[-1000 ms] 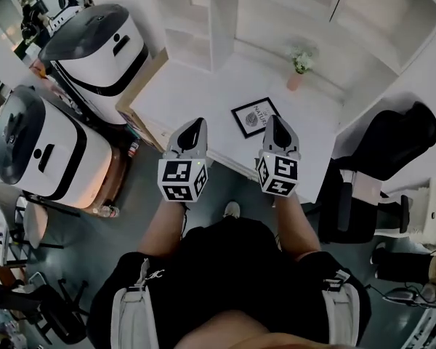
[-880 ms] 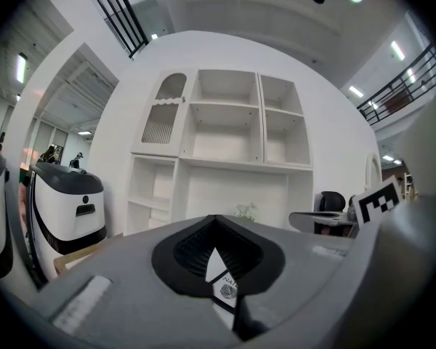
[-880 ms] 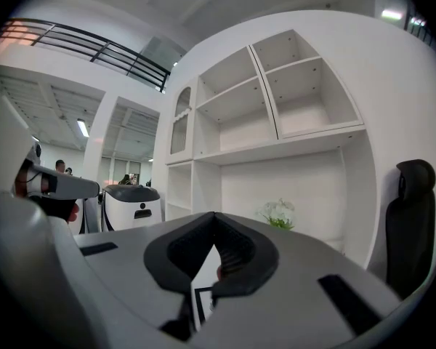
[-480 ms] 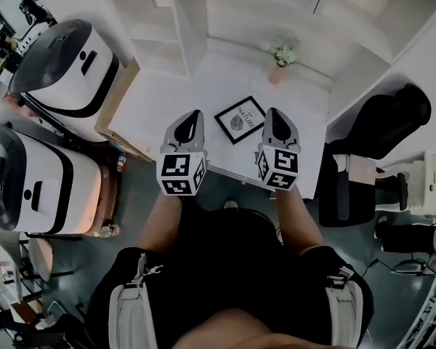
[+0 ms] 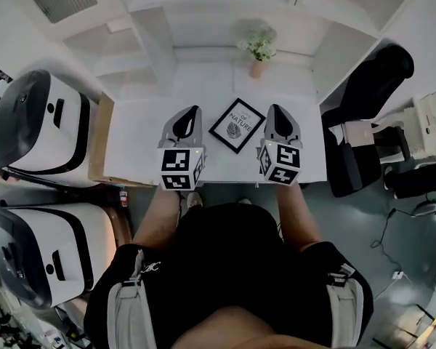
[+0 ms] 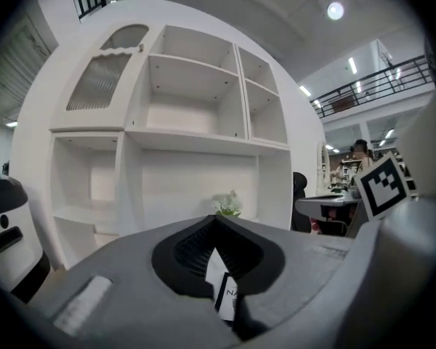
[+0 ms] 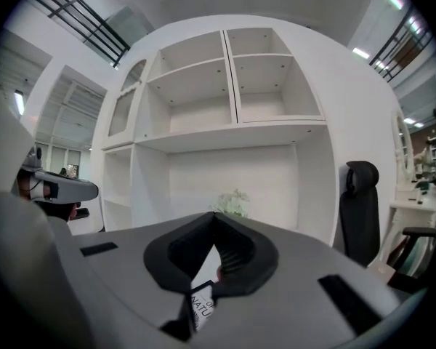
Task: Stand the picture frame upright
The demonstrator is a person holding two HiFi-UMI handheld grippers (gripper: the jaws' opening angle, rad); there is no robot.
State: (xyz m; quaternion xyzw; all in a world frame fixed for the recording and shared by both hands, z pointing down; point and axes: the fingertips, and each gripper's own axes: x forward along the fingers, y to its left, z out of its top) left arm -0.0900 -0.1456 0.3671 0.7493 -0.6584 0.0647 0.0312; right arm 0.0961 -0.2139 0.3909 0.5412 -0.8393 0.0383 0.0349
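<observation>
A black picture frame (image 5: pixel 237 125) with a white mat and a leaf print lies flat on the white desk (image 5: pixel 145 133), turned like a diamond. My left gripper (image 5: pixel 191 112) hovers just left of it, shut and empty. Just right of the frame, my right gripper (image 5: pixel 273 110) is also shut with nothing held. Neither touches the frame. A slice of the frame (image 6: pixel 226 299) shows through the gap of the left gripper's jaws, and a corner of the frame (image 7: pixel 202 303) shows the same way in the right gripper view.
A small pink vase with white flowers (image 5: pixel 257 52) stands at the back of the desk under white shelves (image 5: pixel 203 13). A black office chair (image 5: pixel 367 93) stands at the right. Two large white-and-black machines (image 5: pixel 36 133) are at the left.
The view has swung so the desk and frame now sit centred ahead. Both grippers have come forward over the desk edge on either side of the frame, still shut.
</observation>
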